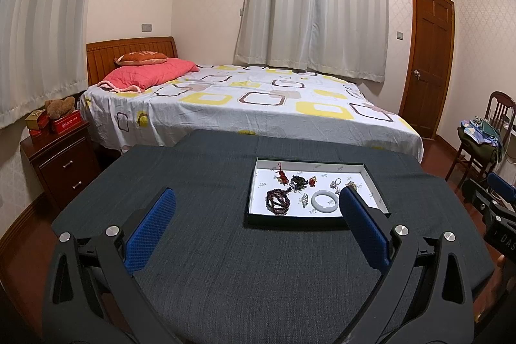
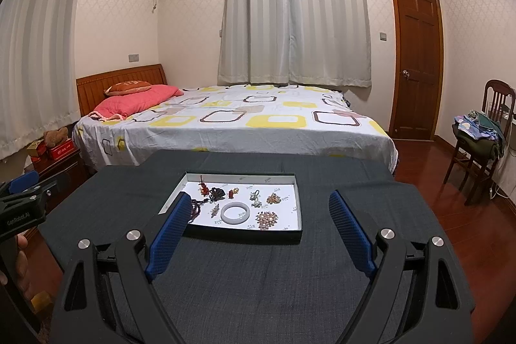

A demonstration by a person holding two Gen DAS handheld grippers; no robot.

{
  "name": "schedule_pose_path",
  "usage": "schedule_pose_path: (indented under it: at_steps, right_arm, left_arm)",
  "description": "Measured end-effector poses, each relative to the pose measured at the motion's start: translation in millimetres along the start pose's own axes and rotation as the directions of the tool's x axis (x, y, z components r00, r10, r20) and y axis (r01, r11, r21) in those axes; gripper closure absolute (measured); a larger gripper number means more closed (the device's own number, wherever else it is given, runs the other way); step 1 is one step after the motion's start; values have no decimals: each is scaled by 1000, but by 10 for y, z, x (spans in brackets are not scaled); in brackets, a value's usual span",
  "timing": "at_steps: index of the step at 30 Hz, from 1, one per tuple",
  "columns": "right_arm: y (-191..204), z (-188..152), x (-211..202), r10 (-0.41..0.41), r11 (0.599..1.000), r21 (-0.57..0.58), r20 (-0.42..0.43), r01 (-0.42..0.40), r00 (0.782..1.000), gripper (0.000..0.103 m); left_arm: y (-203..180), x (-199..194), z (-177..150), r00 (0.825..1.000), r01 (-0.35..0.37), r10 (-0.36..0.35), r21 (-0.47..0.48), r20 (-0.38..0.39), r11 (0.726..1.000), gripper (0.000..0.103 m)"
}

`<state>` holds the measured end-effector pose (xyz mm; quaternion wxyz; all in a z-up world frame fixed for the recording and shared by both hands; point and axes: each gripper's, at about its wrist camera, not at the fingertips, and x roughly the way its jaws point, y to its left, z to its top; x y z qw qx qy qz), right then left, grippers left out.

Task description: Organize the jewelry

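A shallow rectangular tray (image 2: 298, 208) with dark walls and a glossy white floor sits on the worktop (image 2: 258, 279), which is draped in coarse dark grey woven cloth. In it lie a smooth white bangle (image 2: 235, 212), a coiled dark-red bead strand (image 1: 278, 202), a pearly cluster brooch (image 2: 266, 219) and smaller charms too tiny to identify. The left claw (image 1: 256, 208) and right claw (image 2: 259, 213), each with ribbed blue pads, gape wide and hold nothing; the right claw's pad hides part of the beads.

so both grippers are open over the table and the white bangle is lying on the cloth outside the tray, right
Not quite. The white bangle lies inside the tray, among the other jewelry, as the right wrist view shows. The rest holds: the left gripper and right gripper are both open over the table.
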<state>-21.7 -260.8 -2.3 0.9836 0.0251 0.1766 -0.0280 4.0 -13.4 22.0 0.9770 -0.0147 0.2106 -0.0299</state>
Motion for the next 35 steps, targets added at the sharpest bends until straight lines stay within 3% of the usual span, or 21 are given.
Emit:
schedule_pose_path:
  at_steps: [17,26,30,35]
  right_arm:
    - [17,-27,7,5,1000,2,-6,-5,1000,19]
    - [-3,-57,25,5,1000,5,-13,-5,1000,19]
    - [-43,-83,95,-6,1000,8,-24,6,1000,19]
    - [-195,-122,365,-49,999,9,-41,50,998,19]
  left_arm:
    - [38,28,-103,1000,-5,5,3,-2,1000,4]
    - [14,99,-138,998,53,-53,3,-25,999,4]
    - [48,270,-153,999,28,-29,-3,-46,1000,4]
    - [202,871,-224,991,-26,24,-9,-128,1000,4]
